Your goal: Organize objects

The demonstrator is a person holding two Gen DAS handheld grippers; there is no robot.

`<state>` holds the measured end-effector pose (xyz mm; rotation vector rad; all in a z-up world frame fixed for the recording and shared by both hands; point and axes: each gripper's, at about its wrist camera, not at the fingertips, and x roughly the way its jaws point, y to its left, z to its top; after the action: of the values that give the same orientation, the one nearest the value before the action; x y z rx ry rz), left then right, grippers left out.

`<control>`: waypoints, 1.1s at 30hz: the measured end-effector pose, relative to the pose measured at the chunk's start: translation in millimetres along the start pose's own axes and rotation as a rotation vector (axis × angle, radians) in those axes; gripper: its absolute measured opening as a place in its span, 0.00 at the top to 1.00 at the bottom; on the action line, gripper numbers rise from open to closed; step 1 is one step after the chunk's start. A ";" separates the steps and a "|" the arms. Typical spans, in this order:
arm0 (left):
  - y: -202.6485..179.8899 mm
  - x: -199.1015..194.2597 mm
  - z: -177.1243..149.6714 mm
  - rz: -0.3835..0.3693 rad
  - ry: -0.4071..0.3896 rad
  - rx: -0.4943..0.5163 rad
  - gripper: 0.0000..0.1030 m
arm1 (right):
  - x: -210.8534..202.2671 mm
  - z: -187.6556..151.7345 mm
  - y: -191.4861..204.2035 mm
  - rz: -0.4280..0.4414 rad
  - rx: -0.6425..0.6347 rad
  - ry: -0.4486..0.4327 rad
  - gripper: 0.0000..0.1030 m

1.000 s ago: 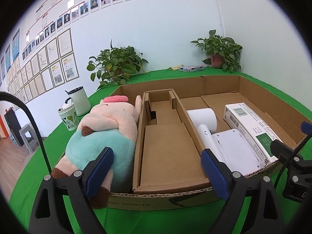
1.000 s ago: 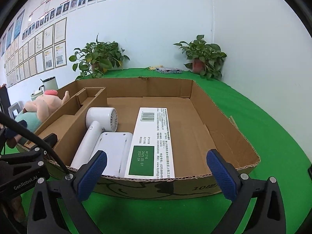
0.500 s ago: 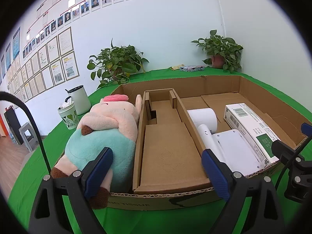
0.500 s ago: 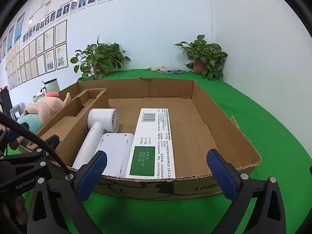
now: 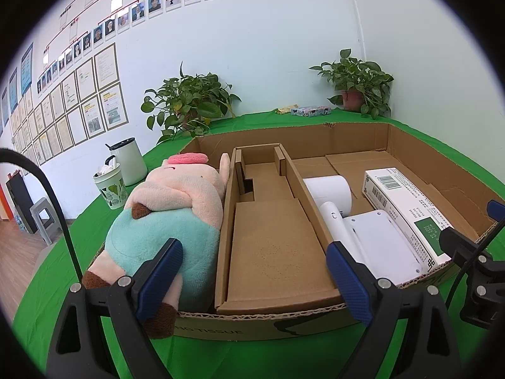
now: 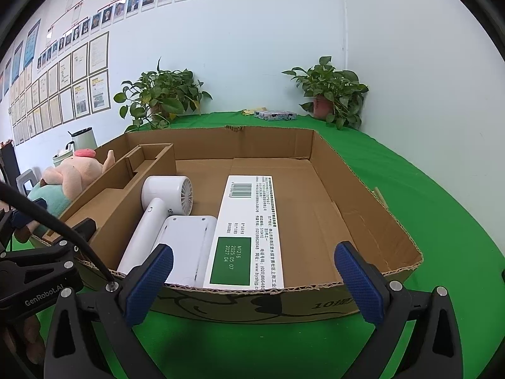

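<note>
Both tongs, left [image 5: 252,279] and right [image 6: 254,281], gape wide and empty before the cardboard box [image 6: 363,189] (plush pig [image 5: 164,221] at its left edge, hair dryer [image 6: 157,214] and white carton [image 6: 252,230] inside).

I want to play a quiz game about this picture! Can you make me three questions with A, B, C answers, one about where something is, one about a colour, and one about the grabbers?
1. Where is the plush pig?
A. In the left side of the cardboard box
B. On the floor
C. On top of the hair dryer

2. What colour is the table cloth?
A. Red
B. Green
C. Yellow

3. How are the left gripper and right gripper?
A. Both open and holding nothing
B. Both squeezing the pig
C. One holds the white carton

Answers: 1 A, the pig lies left of the brown divider. 2 B, green shows all round the box. 3 A, the blue fingers stand wide apart, nothing between them.
</note>
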<state>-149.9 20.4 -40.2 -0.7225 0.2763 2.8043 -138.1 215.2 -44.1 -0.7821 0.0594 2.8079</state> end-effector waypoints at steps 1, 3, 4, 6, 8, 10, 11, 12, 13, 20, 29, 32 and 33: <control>-0.2 0.1 0.2 0.000 0.000 0.000 0.10 | -0.6 0.1 0.1 0.000 0.000 0.000 0.00; -0.5 0.1 0.3 -0.001 0.000 0.000 0.10 | -0.4 0.1 0.3 -0.001 0.000 0.000 0.00; -0.6 0.1 0.2 0.000 0.001 0.000 0.10 | -0.6 0.0 0.4 -0.002 -0.001 0.001 0.00; -0.4 0.0 0.2 0.000 0.000 -0.001 0.10 | -1.1 0.0 1.1 -0.006 -0.003 0.002 0.00; -0.3 0.1 0.1 -0.001 0.000 -0.002 0.10 | -1.4 -0.1 0.8 -0.004 -0.003 0.001 0.00; -0.8 0.1 0.2 0.000 0.001 0.000 0.10 | -1.2 0.4 1.4 -0.005 -0.003 0.002 0.00; -0.8 0.1 0.1 0.001 0.001 0.000 0.10 | -0.7 0.1 2.1 -0.007 -0.005 0.003 0.00; -0.8 0.1 0.1 0.000 0.001 0.000 0.10 | -0.9 0.5 2.9 -0.009 -0.006 0.003 0.00; -0.6 0.1 0.2 -0.001 0.000 -0.002 0.10 | -0.6 0.4 3.0 -0.009 -0.006 0.003 0.00; -1.3 0.1 -0.1 -0.002 0.000 -0.003 0.10 | -0.5 -0.2 4.1 -0.010 -0.004 0.004 0.00; -1.2 -0.2 0.2 -0.001 0.001 -0.002 0.10 | -1.0 -0.4 4.2 -0.014 -0.006 0.005 0.00; -1.2 -0.3 0.3 -0.001 0.001 -0.002 0.10 | -1.4 -0.2 4.6 -0.015 -0.006 0.005 0.00; -1.1 -0.3 0.3 -0.001 0.001 -0.002 0.10 | -1.6 -0.3 4.5 -0.015 -0.006 0.005 0.00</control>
<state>-149.5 21.5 -39.9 -0.7245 0.2737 2.8038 -137.7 210.5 -43.6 -0.7872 0.0461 2.7932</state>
